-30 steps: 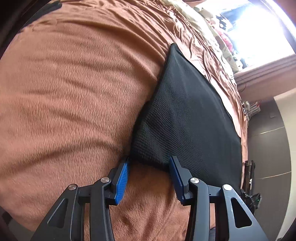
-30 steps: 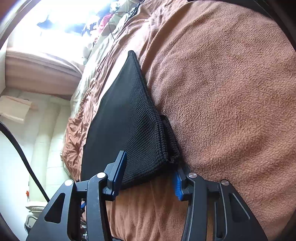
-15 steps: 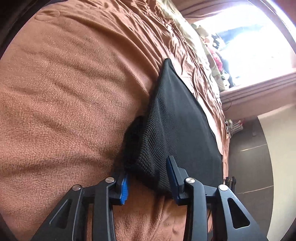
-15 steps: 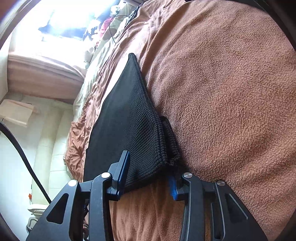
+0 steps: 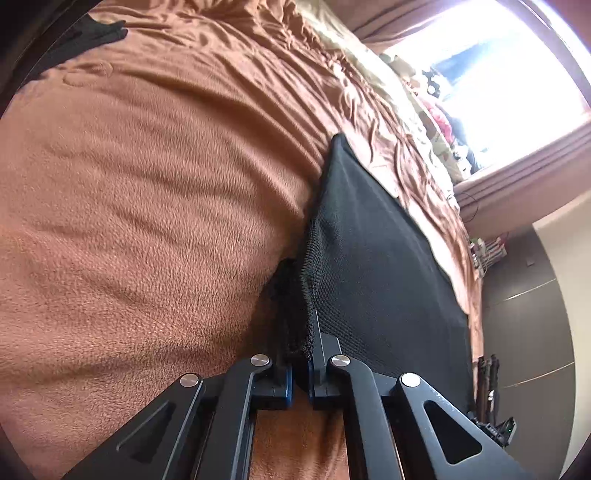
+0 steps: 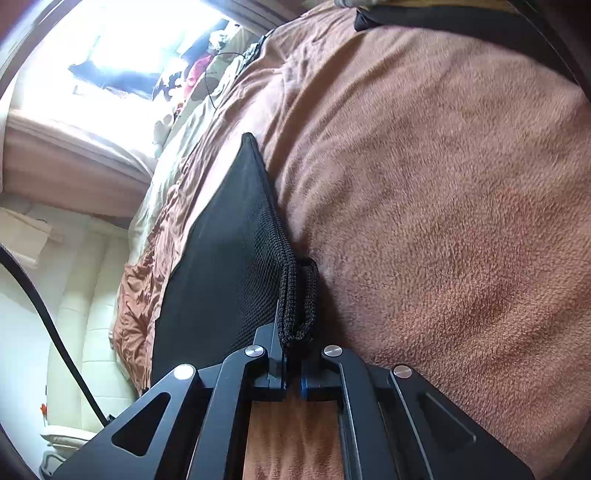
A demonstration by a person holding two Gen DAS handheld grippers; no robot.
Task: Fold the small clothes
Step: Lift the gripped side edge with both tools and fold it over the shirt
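A black knitted garment [image 5: 373, 254] lies folded flat on a brown fleece blanket [image 5: 147, 206]. My left gripper [image 5: 300, 354] is shut on the garment's near corner, where the stacked knit layers bunch between the blue pads. In the right wrist view the same black garment [image 6: 225, 258] stretches away to the left of the brown blanket [image 6: 443, 203]. My right gripper [image 6: 293, 350] is shut on its other near corner, with the folded edges pinched between the fingers. The pads themselves are mostly hidden by cloth.
Another dark piece of clothing [image 5: 92, 35] lies at the blanket's far edge, and a dark item [image 6: 424, 16] sits at the top of the right view. A bright window [image 5: 498, 74] with clutter stands beyond the bed. A cream sofa [image 6: 81, 332] and a black cable [image 6: 48, 317] are off the bed's side.
Both grippers went from open around the garment's near corners to shut on them. The pinched knit layers have bunched up between the fingers.
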